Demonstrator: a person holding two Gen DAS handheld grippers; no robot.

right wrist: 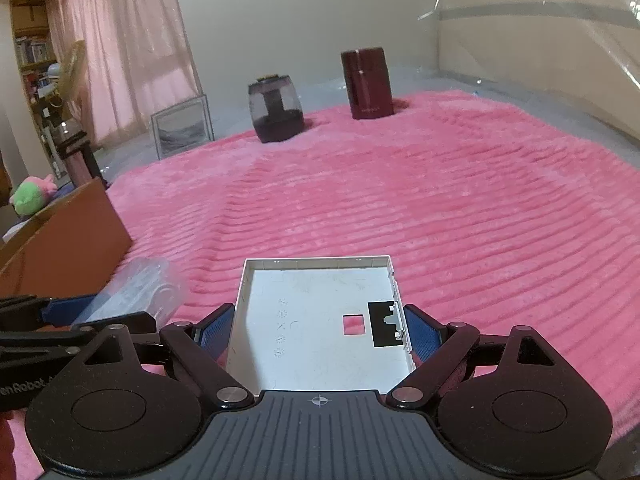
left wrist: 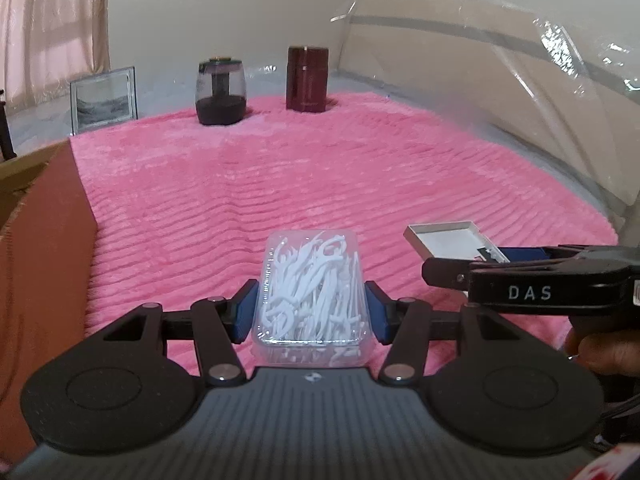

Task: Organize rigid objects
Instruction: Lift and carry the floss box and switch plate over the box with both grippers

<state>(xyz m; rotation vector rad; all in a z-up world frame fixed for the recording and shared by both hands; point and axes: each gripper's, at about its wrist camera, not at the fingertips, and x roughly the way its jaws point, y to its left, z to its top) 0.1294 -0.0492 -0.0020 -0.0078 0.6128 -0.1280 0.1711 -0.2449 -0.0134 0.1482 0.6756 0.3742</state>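
The clear box of floss picks point(left wrist: 311, 296) sits clamped in the left hand-held gripper point(left wrist: 310, 310), its long axis pointing away; the right hand-held gripper point(right wrist: 318, 330) is clamped on one white tray point(right wrist: 316, 320). Both are carried above the pink blanket point(left wrist: 320, 176). At its far edge stand two containers: one dark jar point(left wrist: 220, 94) on the left, one maroon canister point(left wrist: 307, 79) on the right. One brown box point(left wrist: 44, 240) is nearest the left hand.
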